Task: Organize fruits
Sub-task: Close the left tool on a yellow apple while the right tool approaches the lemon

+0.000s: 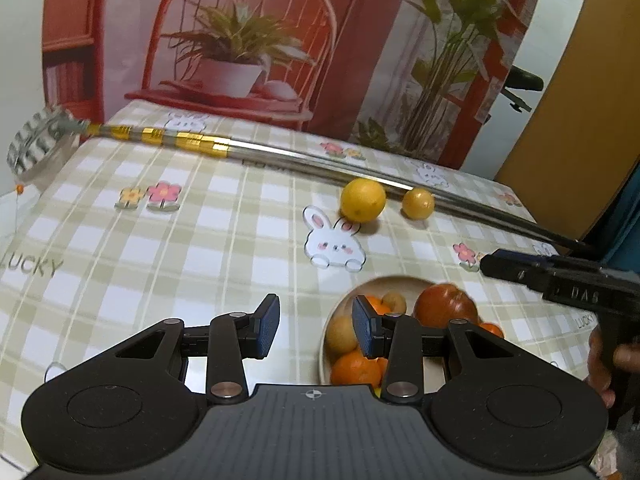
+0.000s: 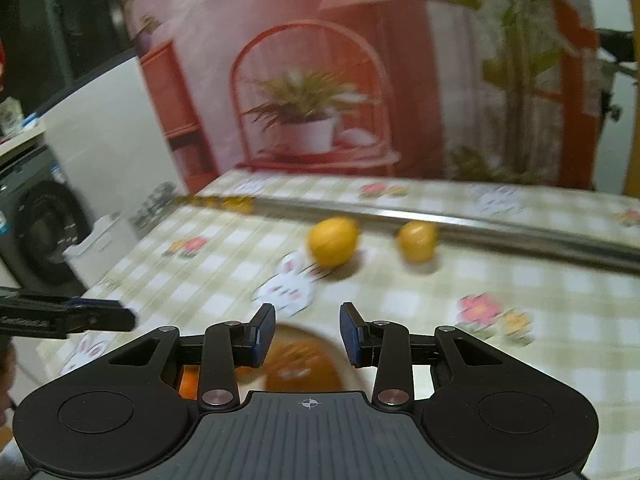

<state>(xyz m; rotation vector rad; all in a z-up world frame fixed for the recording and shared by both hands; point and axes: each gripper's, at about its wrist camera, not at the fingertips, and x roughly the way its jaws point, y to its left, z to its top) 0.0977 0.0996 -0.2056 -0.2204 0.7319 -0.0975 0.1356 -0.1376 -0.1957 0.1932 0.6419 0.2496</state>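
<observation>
1. Here's the table [image 1: 192,240], dressed in a checked cloth printed with bunnies, flowers and the word LUCKY. Behind it hangs a backdrop [image 1: 248,32] picturing a red chair and potted plants.
2. A long metal rod [image 1: 320,158] with gold bands lies across the far side of the cloth, running edge to edge.
3. Two yellow fruits sit out on the cloth just in front of that rod: the larger lemon [image 1: 363,200] and, beside it but apart, the smaller lemon [image 1: 418,203].
4. Closer in, a pale bowl [image 1: 390,282] holds the gathered fruit: oranges [image 1: 355,368], a red apple [image 1: 445,306] and some brownish round ones.
5. The left gripper [image 1: 316,330] hangs spread wide over the bowl's near-left edge, nothing between its blue pads.
6. The right gripper [image 2: 307,334] is spread too and empty, right above the bowl.
7. The right wrist view is smeared with blur; the bowl's contents there are mostly hidden by the gripper body, and a dark washing machine [image 2: 44,236] sits at the left margin.
</observation>
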